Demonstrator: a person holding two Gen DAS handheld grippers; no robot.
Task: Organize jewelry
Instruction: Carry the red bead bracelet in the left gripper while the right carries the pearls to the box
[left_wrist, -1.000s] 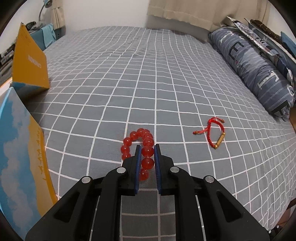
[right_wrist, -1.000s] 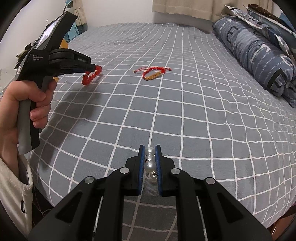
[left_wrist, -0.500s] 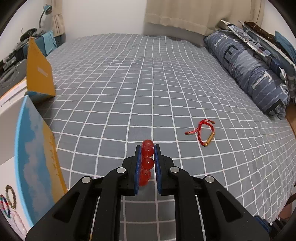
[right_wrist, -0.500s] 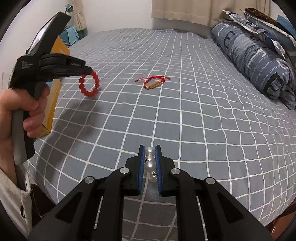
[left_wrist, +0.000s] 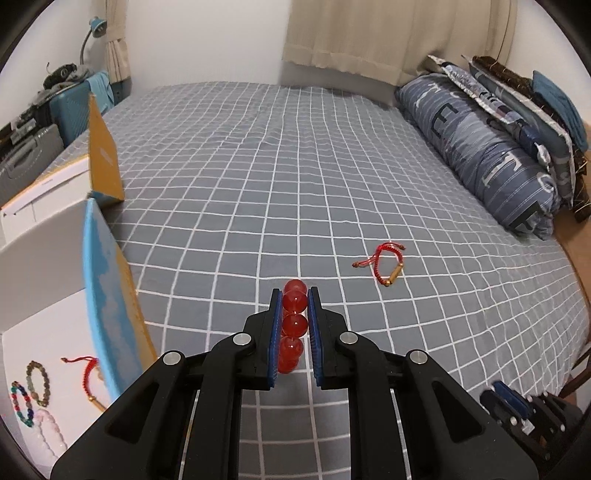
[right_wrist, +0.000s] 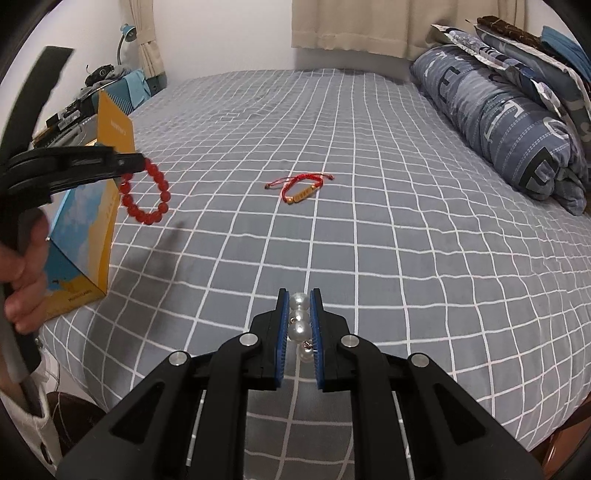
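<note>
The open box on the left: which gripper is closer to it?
Left. The left gripper hangs right beside the box, holding the red bead bracelet in the air. The right gripper, clamped on the pearls, sits farther off over the bed.

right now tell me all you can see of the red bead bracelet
The red bead bracelet is a loop of round, glossy, translucent red beads that look like glass or resin. The left tool is shut on a few of its beads, and the rest hangs free in the air above the grey checked bedspread, beside the open blue and yellow box. Nothing else touches it.
</note>
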